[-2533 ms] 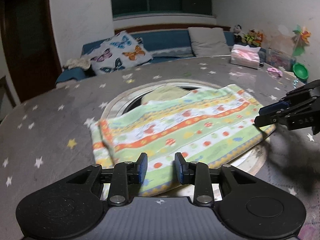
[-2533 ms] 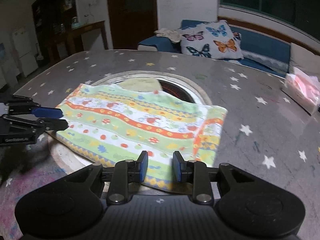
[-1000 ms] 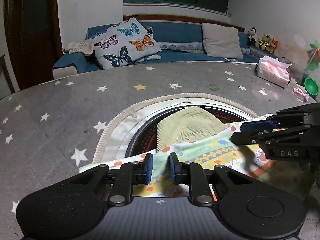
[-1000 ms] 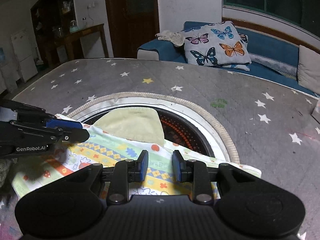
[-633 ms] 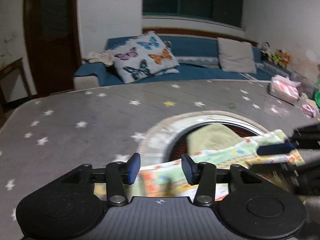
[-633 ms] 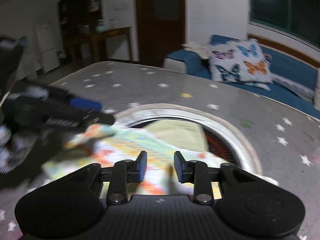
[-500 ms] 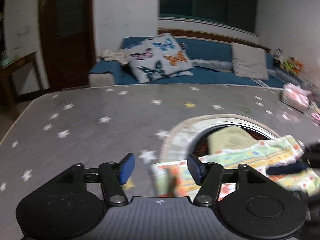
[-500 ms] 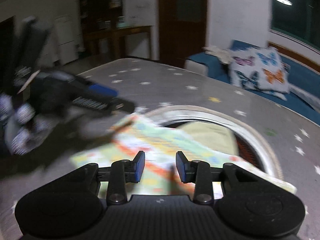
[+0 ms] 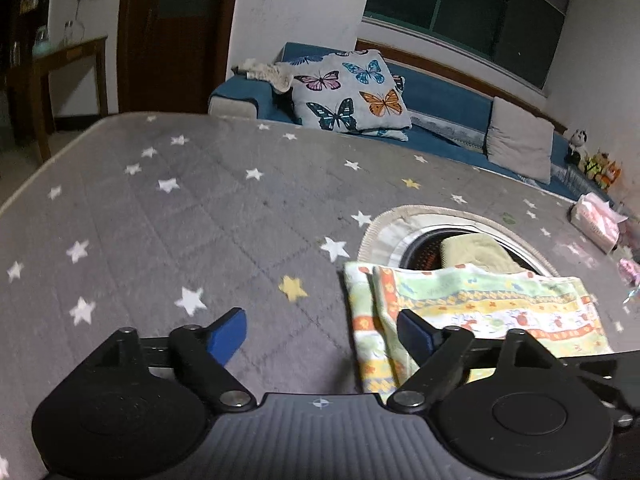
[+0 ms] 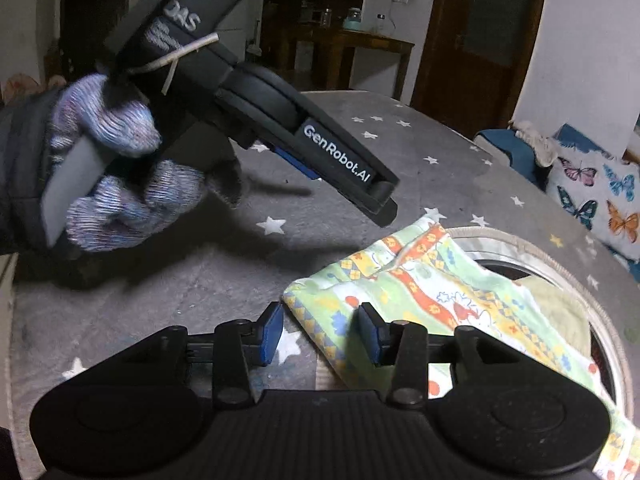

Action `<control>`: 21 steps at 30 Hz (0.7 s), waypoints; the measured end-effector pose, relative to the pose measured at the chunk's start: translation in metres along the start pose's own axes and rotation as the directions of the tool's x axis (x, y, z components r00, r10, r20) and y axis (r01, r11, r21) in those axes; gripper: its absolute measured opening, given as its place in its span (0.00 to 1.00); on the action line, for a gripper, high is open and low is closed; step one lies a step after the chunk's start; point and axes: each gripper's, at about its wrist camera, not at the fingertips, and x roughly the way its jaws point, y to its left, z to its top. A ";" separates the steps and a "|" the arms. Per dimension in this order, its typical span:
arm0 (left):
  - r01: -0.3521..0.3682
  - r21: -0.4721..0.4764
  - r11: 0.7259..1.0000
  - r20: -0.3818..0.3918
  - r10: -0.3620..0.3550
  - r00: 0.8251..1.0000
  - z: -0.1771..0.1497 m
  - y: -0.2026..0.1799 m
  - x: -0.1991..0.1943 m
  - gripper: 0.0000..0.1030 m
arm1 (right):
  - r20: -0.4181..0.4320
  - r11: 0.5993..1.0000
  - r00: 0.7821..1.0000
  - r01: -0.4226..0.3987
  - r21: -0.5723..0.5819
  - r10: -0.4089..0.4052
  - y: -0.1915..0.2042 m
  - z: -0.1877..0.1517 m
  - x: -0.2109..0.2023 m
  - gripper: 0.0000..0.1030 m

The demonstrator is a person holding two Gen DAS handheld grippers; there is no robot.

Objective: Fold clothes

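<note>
Having been pinched on the cloth a second ago, both jaws are now spread: the left hand-held gripper at lower centre, the right hand-held gripper likewise. The folded patterned cloth lies released on the starry bench, partly over a round opening holding a yellowish cloth. Only the right view shows the gloved hand.

Your work surface is a grey star-print table cover with a round rimmed opening (dark inside). The folded patterned cloth lies across that opening's near edge; a pink tissue pack sits far right.
</note>
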 end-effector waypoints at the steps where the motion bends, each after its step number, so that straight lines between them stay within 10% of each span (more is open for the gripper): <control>1: 0.004 -0.013 1.000 -0.007 -0.004 1.000 -0.001 0.000 0.000 0.87 | 0.000 1.000 1.000 0.004 0.002 -0.004 0.000 0.000 0.001 0.34; 7: 0.054 -0.129 0.990 -0.056 -0.062 0.996 -0.003 0.000 0.003 0.88 | 0.037 0.996 0.999 0.001 0.084 -0.004 -0.013 0.002 -0.009 0.11; 21: 0.191 -0.355 0.915 -0.138 -0.253 0.958 0.008 -0.018 0.027 0.62 | 0.157 0.974 0.987 -0.021 0.226 -0.016 -0.050 -0.002 -0.060 0.08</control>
